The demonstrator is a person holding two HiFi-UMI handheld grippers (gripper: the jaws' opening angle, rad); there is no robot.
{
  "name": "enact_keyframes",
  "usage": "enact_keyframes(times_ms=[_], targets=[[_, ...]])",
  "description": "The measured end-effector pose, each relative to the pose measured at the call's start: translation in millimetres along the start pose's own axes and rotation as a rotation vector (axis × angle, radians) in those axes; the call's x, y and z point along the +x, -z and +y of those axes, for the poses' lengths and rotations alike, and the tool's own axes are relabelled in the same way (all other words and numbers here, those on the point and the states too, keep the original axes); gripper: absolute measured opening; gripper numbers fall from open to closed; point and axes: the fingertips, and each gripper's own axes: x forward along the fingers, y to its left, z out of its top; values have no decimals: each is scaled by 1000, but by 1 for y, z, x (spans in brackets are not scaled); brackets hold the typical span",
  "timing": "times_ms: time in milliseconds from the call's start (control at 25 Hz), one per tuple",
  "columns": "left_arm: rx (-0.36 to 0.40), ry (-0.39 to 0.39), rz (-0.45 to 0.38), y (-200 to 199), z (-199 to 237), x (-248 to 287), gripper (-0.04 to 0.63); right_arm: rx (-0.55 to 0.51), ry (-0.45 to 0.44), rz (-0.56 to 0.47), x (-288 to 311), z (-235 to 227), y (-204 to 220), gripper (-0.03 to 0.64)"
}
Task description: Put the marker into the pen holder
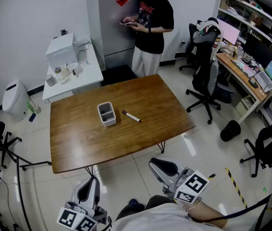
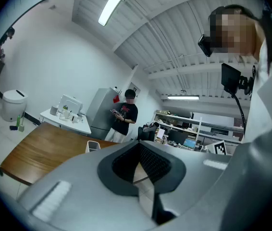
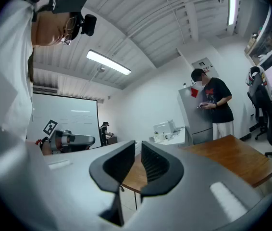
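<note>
Slim dark marker (image 1: 131, 116) lies flat on brown wooden table (image 1: 78, 138), just beside white rectangular pen holder (image 1: 106, 113), not touching. Left gripper (image 1: 92, 181) and right gripper (image 1: 156, 165) both clenched, empty, short of the table's near edge.

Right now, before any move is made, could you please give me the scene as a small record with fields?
marker: lies flat on the table, to the right of the pen holder in the head view, not touching it
pen holder: upright near the table's middle, looks empty
left claw: shut, nothing in it, held short of the table
right claw: shut, nothing in it, held short of the table
task state: marker not yet picked up
</note>
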Motion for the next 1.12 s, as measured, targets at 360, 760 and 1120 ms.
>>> enact_keyframes(times_ms=[360,760,1120], targets=[[-13,-12,-10,-7,42,26,2,-18,14,12,48,-36,2,17],[8,-74,-34,-38,80,91,2,-8,-9,30,121,-113,-11,20],[17,-132,-62,-57,105,162,2,12,70,215,165,-223,40,28]])
